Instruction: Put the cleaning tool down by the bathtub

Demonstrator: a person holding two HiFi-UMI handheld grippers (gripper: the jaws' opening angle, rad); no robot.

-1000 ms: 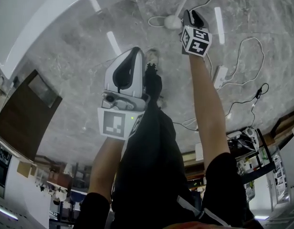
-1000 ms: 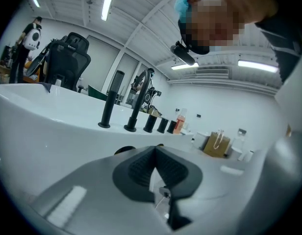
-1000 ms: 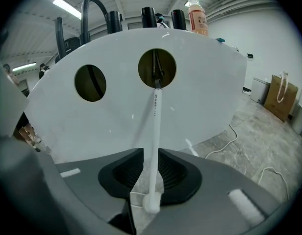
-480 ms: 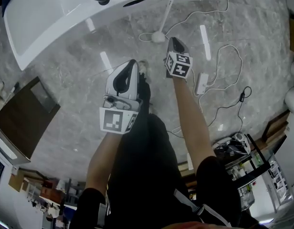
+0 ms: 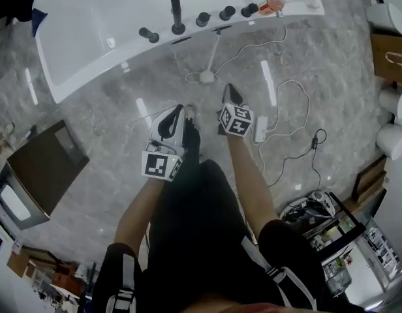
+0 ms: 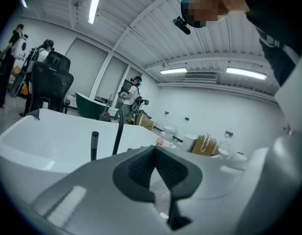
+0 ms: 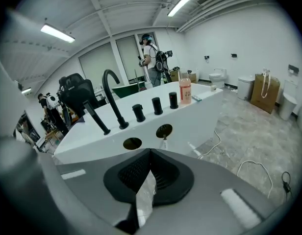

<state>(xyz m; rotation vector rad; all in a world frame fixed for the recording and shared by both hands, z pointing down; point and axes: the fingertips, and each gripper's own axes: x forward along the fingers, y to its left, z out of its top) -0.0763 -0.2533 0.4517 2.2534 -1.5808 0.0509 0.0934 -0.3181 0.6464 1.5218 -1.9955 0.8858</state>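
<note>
The cleaning tool [image 5: 207, 77] is a white round head on a thin pale handle. Its head rests on the grey marble floor and its handle leans up against the white bathtub [image 5: 90, 25]. My right gripper [image 5: 228, 91] hangs just below and right of the head, apart from it, shut with nothing between its pads [image 7: 151, 152]. Further left, my left gripper [image 5: 177, 108] is held over the floor, also shut and empty [image 6: 155, 148]. The right gripper view looks at the tub wall with the handle [image 7: 164, 141] just past the jaws.
A black faucet [image 5: 174, 5], several black knobs and an orange bottle [image 5: 273, 4] stand on the tub rim. A white power strip [image 5: 260, 129] and loose cables lie on the floor at right. A dark cabinet [image 5: 47, 165] stands left, white fixtures [image 5: 391, 103] far right.
The right gripper drew back from the tool's head and closed. The view pulled up and away, so more of the bathtub shows. The tool stays leaning on the tub.
</note>
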